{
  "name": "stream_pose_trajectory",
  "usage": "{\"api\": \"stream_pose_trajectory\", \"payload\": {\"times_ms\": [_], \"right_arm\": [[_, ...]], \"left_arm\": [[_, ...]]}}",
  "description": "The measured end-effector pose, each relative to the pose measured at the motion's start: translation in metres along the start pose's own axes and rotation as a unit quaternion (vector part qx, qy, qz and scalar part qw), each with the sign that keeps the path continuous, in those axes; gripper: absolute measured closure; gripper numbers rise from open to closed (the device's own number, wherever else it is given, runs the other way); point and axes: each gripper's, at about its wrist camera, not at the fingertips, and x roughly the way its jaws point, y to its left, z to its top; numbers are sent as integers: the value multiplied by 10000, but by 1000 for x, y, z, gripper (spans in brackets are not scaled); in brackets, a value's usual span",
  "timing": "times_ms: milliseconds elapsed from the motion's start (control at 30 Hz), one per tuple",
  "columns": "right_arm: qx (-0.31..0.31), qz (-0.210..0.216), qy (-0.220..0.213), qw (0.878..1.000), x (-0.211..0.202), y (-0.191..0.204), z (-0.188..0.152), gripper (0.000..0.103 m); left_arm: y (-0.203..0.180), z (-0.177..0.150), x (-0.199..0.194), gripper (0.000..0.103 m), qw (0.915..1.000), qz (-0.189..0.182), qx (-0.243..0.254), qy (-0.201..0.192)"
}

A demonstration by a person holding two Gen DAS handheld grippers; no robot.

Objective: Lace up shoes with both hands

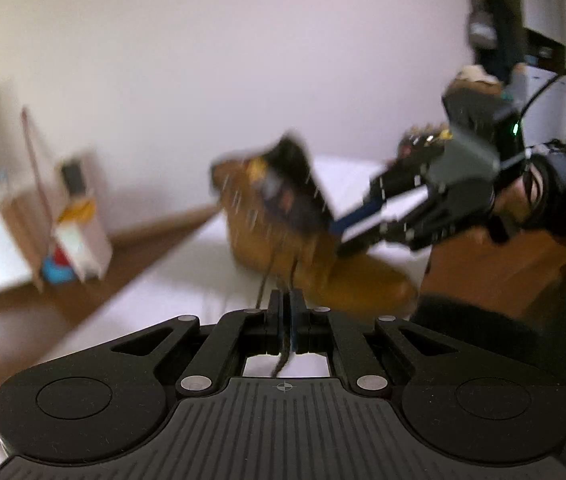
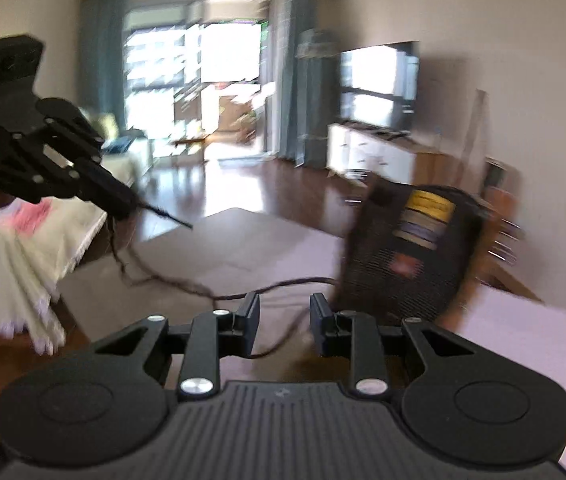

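The boot (image 1: 323, 256) is showing tan-brown leather, with a black tongue (image 2: 407, 248) carrying a yellow label and a small red patch. The lace (image 2: 187, 284) is looking dark brown. Both grippers, left (image 1: 286, 300) and right (image 2: 285, 312), are appearing matte black with silver rivets; blue is lining the right one's fingers (image 1: 357, 216) in the left wrist view. The table (image 1: 155, 304) is reading white. The floor (image 2: 219, 188) is gleaming dark brown, and the curtains (image 2: 307, 112) are hanging grey-blue.
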Motion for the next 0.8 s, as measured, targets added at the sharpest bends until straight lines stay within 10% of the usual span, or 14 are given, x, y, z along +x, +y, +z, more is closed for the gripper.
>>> {"api": "stream_pose_trajectory", "payload": {"times_ms": [300, 800], "right_arm": [[1268, -708, -254, 9891, -34, -66, -14, 65], [2881, -59, -48, 9576, 34, -136, -3, 58]], "left_arm": [[-17, 30, 75, 100, 9985, -262, 474, 66], [-24, 47, 143, 100, 9916, -353, 1018, 709]]}}
